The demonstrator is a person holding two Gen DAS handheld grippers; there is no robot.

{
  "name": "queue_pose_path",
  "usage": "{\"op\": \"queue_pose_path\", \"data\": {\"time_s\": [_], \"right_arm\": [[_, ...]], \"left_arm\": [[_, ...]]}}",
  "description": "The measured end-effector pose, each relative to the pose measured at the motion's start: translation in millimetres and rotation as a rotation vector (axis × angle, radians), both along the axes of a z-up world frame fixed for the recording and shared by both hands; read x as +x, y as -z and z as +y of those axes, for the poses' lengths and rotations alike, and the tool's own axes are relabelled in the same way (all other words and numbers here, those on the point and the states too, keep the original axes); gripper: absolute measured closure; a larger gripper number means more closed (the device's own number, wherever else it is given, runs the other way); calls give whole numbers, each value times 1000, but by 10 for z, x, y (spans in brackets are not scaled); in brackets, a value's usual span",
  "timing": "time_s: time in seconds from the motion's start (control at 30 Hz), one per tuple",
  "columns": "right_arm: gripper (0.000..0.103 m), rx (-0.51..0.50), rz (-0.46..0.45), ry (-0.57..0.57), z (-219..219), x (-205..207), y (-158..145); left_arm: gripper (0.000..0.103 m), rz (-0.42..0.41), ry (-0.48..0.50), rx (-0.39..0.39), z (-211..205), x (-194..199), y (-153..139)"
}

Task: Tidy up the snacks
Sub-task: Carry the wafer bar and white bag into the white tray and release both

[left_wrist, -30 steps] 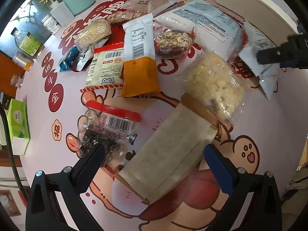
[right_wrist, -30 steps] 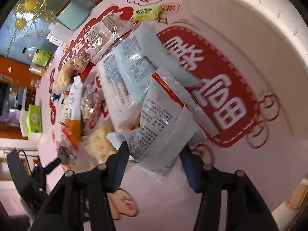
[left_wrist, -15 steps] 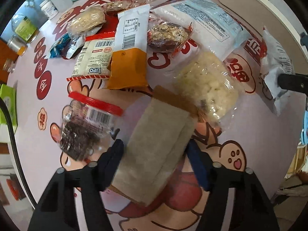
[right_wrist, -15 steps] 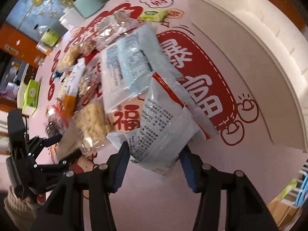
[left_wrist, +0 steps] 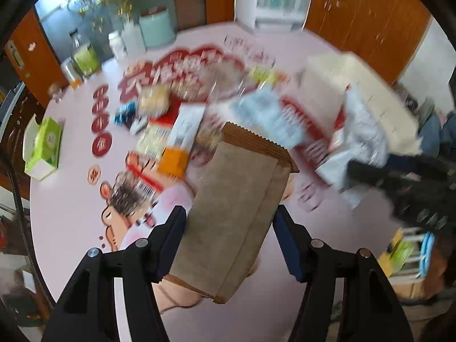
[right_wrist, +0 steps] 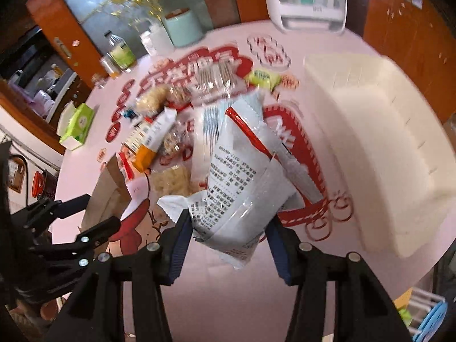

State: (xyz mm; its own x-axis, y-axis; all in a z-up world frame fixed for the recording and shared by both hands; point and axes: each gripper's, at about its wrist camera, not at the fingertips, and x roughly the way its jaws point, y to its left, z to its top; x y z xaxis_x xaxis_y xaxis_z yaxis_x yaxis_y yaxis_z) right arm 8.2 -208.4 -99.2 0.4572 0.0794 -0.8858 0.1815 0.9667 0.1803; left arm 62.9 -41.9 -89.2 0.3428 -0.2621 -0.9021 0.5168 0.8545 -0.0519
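Left wrist view: fingers (left_wrist: 229, 238) closing on 1 brown pouch (left_wrist: 228, 213); right fingers (right_wrist: 226, 245) gripping 1 white bag (right_wrist: 239, 188).

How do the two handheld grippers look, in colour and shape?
Both the left gripper and right gripper have a matte black frame of angular struts, joined by round silver bolts. Each finger ends in a flat dark blue pad. No cable, marking or sleeve is clearly visible.

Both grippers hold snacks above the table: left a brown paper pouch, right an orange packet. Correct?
Not quite. The right gripper holds a white bag with red trim, per the right wrist view. The left gripper, its jaws closing, does hold the brown pouch.
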Motion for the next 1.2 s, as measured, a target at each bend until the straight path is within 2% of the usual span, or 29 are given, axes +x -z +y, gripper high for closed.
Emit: {"op": "queue_pose_path", "data": {"time_s": [0.1,0.27,0.4,0.5,0.67,0.73,0.83,0.97,1.0,1.07,1.13,1.2], "right_arm": [[51,-25,-61,-7,-120,-98,-218],[51,-72,-168,18,-537,-312,-602],[51,-117,-215,67,-975,-489,-779],[51,-149,-225,99,-1339,-586,-833],[50,-184,-211,136,-1929,-602,-822],[50,-198,-193,149,-2122,-553,-791],[49,-222,-162,151,-2300,-463,-708],[48,-246,-88,145,-2460,-329,-516],[48,-244,-70,143,-2489,-310,-455],[47,-222,-39,128,-2521,-287,-356],[47,-195,-13,116,-2507,-302,-291],[40,-189,-10,108,-2471,-323,-268]], "left_arm": [[42,-54,-1,-52,-192,-82,-338],[41,-129,12,-117,-662,-210,-725],[41,-134,34,-170,-1175,-274,-898],[41,-144,50,-180,-1682,-270,-940],[41,-160,54,-187,-2380,-229,-884],[41,-166,43,-165,-2653,-157,-802],[41,-147,38,-146,-2930,-59,-653],[39,-137,21,-101,-3102,-15,-442],[36,-131,18,-80,-3145,1,-388],[12,-123,21,-65,-3146,-9,-355],[9,-135,18,-77,-3099,-37,-385],[8,-159,10,-81,-3038,-65,-435]]}}
